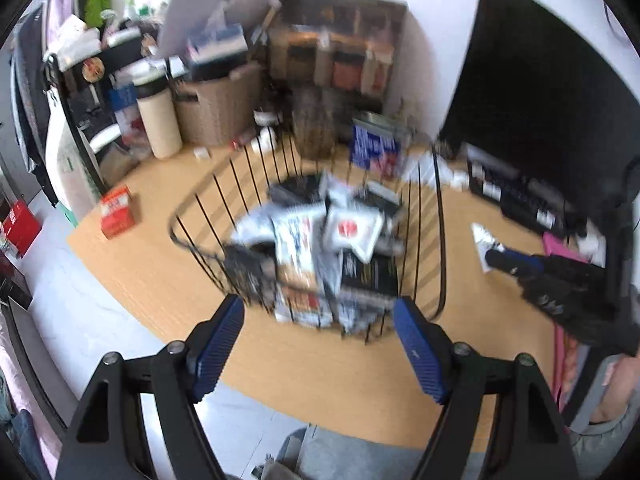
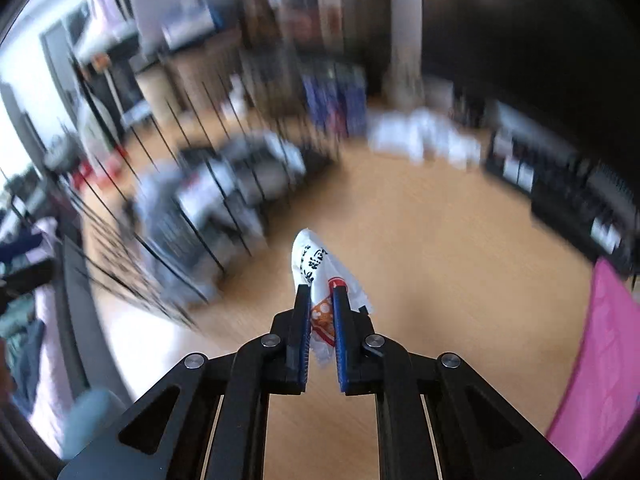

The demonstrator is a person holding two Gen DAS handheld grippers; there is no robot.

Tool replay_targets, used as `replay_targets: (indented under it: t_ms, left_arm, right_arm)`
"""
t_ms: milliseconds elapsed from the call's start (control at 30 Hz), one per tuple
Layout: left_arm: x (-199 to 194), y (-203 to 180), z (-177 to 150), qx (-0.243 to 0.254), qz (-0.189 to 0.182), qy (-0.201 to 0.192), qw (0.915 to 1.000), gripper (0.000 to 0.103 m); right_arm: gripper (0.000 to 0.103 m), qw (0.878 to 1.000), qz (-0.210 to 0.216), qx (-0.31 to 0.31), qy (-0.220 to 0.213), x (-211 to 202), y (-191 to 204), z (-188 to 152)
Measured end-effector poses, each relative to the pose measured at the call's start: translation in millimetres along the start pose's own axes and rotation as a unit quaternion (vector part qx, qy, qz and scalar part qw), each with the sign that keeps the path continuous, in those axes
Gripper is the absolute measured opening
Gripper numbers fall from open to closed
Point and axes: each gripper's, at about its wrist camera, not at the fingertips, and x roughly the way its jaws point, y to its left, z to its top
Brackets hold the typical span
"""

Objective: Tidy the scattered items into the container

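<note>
Left gripper (image 1: 318, 312) held open and empty before a black wire basket (image 1: 188, 236) heaped with packets (image 1: 352, 230) on a wooden table (image 1: 328, 364). Right gripper (image 1: 490, 257) seen at right, clamping a white packet (image 1: 482, 238). Red box (image 1: 117, 211) left of basket.

Both tongs are black angular frames with silver round screws at the pivots; left tongs (image 1: 319, 312) and right tongs (image 2: 321, 294) carry ribbed blue finger pads.
</note>
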Motion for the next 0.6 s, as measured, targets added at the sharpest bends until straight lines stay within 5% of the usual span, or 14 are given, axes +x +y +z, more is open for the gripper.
replay_targets:
  t_ms: [167, 267, 333, 500, 600]
  left_arm:
    - [-7, 2, 19, -0.008, -0.007, -0.024, 0.9997, 0.08]
    - [-7, -1, 20, -0.01, -0.013, -0.038, 0.9991, 0.088]
    - [-5, -6, 19, -0.014, -0.019, -0.053, 0.9983, 0.092]
    - [5, -36, 8, -0.023, -0.096, -0.077, 0.9922, 0.092]
    - [21, -70, 3, 0.0, -0.146, -0.023, 0.989, 0.092]
  right_arm:
    - [0.017, 0.998, 0.051, -0.032, -0.037, -4, 48, 62]
    - [0.04, 0.997, 0.06, -0.028, -0.036, 6, 61, 68]
    - [0.06, 0.998, 0.045, -0.017, -0.047, 2, 55, 61]
    - [0.065, 0.997, -0.044, 0.016, -0.061, -37, 11, 16]
    - [0.066, 0.994, -0.079, 0.051, -0.059, -67, -19, -22]
